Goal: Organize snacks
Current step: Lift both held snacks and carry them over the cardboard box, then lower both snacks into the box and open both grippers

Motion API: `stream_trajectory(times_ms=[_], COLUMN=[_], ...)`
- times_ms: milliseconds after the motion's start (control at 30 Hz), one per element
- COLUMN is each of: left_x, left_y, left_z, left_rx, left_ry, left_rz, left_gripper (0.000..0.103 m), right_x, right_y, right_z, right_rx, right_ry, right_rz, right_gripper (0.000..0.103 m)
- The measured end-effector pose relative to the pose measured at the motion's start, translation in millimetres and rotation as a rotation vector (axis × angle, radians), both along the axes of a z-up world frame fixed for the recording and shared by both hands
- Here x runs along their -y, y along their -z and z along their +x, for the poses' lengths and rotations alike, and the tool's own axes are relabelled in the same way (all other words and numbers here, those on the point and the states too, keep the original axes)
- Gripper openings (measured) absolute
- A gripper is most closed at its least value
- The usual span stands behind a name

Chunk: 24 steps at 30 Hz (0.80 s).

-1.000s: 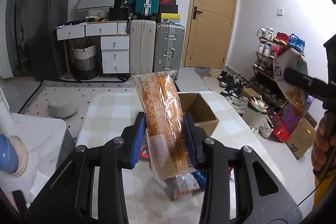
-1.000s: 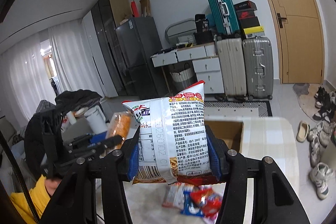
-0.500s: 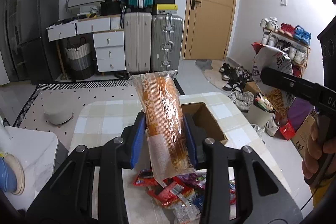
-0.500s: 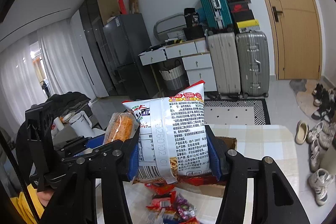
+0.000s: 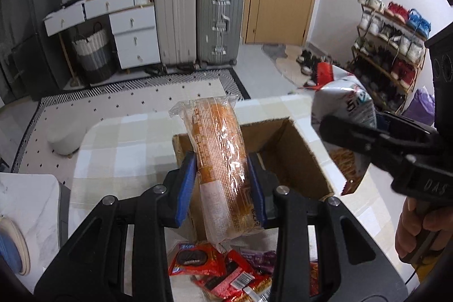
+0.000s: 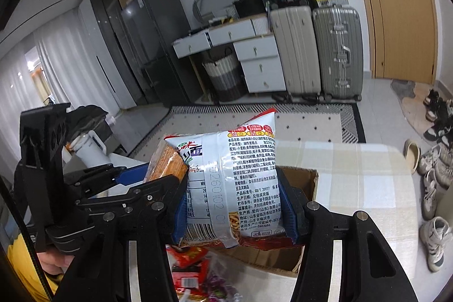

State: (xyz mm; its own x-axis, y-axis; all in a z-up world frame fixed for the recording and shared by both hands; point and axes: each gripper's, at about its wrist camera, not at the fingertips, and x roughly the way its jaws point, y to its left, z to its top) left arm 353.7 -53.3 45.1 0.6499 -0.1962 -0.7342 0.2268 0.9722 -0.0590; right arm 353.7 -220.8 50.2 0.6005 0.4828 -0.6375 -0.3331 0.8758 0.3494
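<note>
My left gripper (image 5: 222, 183) is shut on a long orange biscuit pack (image 5: 220, 160) in clear wrap, held upright over the near edge of an open cardboard box (image 5: 294, 157). My right gripper (image 6: 233, 203) is shut on a white and silver chip bag (image 6: 237, 174), held above the same box (image 6: 300, 183). In the left wrist view the chip bag (image 5: 348, 106) hangs at the box's right side. The biscuit pack also shows in the right wrist view (image 6: 167, 163). A pile of red and purple snack packets (image 5: 226, 271) lies on the table below both grippers.
The box stands on a checked tablecloth (image 5: 121, 140) over a low table. A white side table (image 5: 25, 203) is at the left. Suitcases (image 5: 198, 21), drawers and a door stand behind. A shoe rack (image 5: 393, 41) and loose shoes (image 6: 433, 188) are to the right.
Both grippers have tilted down and moved forward towards the box with their packs. The box and the snack pile now show larger and closer below them.
</note>
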Motion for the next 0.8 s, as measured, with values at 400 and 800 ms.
stream_trajectory(times_ms=[400, 800], left_x=[27, 31], left_y=[79, 142], left_z=[86, 128], left_rx=[-0.140, -0.208], left_ry=[0.016, 0.006], left_rz=[0.016, 0.025], left_gripper=[0.033, 0.033], right_x=[-8, -19], right_y=[81, 107], right_z=[44, 50], right_rx=[-0.167, -0.210], right_ry=[-0.038, -0.055], right_rz=[-0.070, -0.113], right_gripper=[0.054, 0.054])
